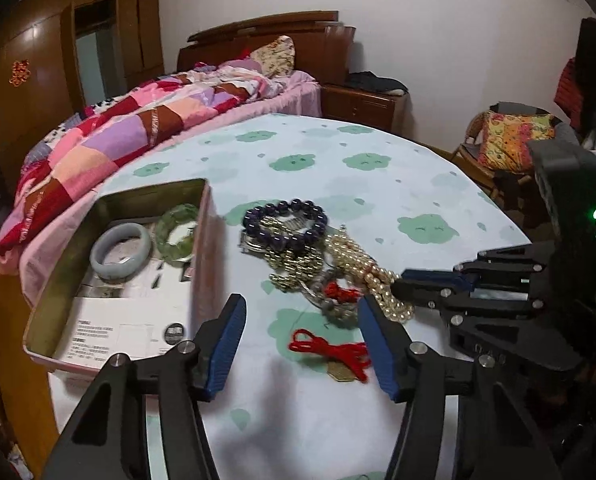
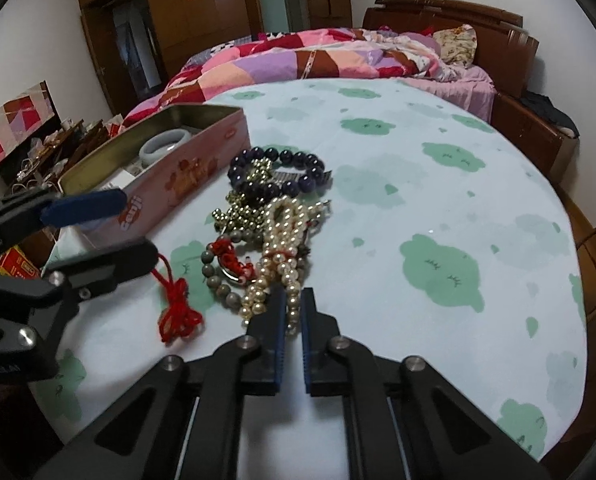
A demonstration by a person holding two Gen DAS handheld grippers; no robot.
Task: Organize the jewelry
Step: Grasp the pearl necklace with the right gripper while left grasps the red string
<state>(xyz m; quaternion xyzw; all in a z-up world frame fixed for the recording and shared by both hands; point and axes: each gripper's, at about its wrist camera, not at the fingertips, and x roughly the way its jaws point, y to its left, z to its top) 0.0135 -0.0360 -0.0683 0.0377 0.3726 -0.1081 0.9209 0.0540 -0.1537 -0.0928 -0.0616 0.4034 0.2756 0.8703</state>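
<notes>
Jaws pinch pearl necklace (image 2: 276,240), tangled among bead bracelets (image 2: 276,172).

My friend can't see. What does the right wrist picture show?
The right hand-held gripper is shut on a pearl necklace in a jewelry pile on a cloud-print tablecloth. A pink tin sits left, holding a pale bangle.

The printed card (image 1: 114,332) inside the tin (image 1: 58,300) carries text too small to read. A flat brass-coloured piece (image 1: 340,374) lies mostly hidden under the red cord (image 1: 330,350). In the right wrist view the tin's wall hides most of the grey bangle (image 2: 164,145).
</notes>
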